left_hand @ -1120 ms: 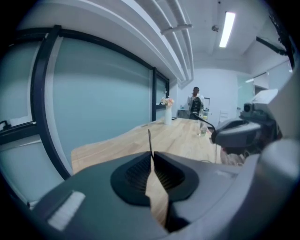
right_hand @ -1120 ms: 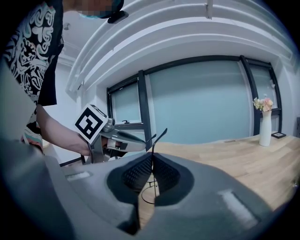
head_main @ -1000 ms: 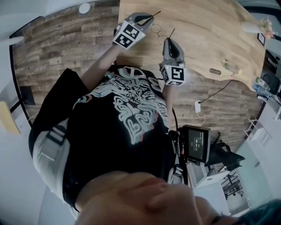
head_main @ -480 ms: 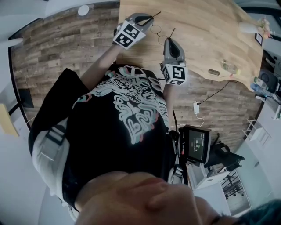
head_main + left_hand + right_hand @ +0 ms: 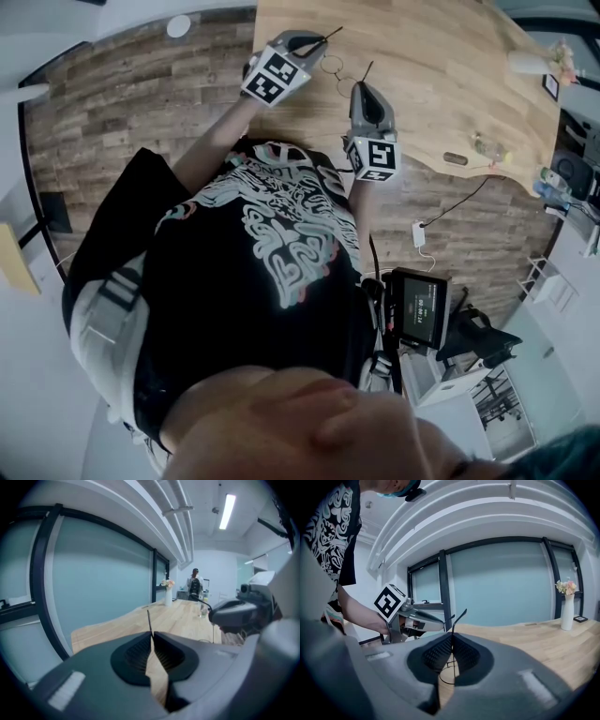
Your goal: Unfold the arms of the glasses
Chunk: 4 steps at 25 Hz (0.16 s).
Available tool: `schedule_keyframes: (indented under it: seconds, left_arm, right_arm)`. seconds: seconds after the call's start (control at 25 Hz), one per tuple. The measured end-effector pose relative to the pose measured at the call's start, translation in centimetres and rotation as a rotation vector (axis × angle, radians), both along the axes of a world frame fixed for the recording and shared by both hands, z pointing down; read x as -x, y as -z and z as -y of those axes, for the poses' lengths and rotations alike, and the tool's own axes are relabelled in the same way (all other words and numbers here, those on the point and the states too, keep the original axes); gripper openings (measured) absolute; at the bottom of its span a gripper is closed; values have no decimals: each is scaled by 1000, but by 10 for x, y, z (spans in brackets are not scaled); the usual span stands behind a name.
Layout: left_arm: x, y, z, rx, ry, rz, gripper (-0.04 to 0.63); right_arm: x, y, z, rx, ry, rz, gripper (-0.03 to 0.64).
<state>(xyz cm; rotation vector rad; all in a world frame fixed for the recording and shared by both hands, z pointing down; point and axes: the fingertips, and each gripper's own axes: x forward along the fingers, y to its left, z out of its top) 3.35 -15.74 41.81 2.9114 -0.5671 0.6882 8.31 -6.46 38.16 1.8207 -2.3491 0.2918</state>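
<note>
Wood-plank floor point(image 5: 122, 103) fills the lower head view, w/ a pale wooden desk point(image 5: 441, 66) up top. Wire-rim glasses point(image 5: 335, 64) are over the desk's near edge, betw. the two tools; can't tell if the lenses touch the wood. Left hand-held gripper point(image 5: 317, 39) is clamped on one temple arm point(image 5: 333, 33), black tip poking out past the jaws. Right hand-held gripper point(image 5: 362, 84) is clamped on the other temple arm point(image 5: 367, 67), tip likewise sticking out. Temples look splayed apart, so unfolding seems mostly done, by my read.

Left gripper view: jaws pinched together w/ only the thin dark temple betw. the ribbed pads point(image 5: 136, 654), right at their tips. Bg: glass wall point(image 5: 103, 583), vase of flowers point(image 5: 168, 595) far down the desk, a person point(image 5: 194, 584) beyond. Risk: the grip is on a thin, slick rod, held at the very tips. Any twist & it could slide out, dropping the frame on the desk.

Right gripper view: jaws likewise closed on a temple, its curved end above them and a lens ring point(image 5: 446, 677) showing below through the gap. Risk: both tools pulling outward past the hinge stop could bend or snap a hinge, esp. w/ little feel for force. Uneven pull could twist the frame, maybe pop a lens.
</note>
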Motion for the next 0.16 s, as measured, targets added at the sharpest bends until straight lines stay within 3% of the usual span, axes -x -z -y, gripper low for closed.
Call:
schedule_keyframes:
  seconds: [0.16]
  left_arm:
    - [0,-2,2,4,-1,9,8]
  right_arm:
    - [-1,-1,4,7,-1,1,3]
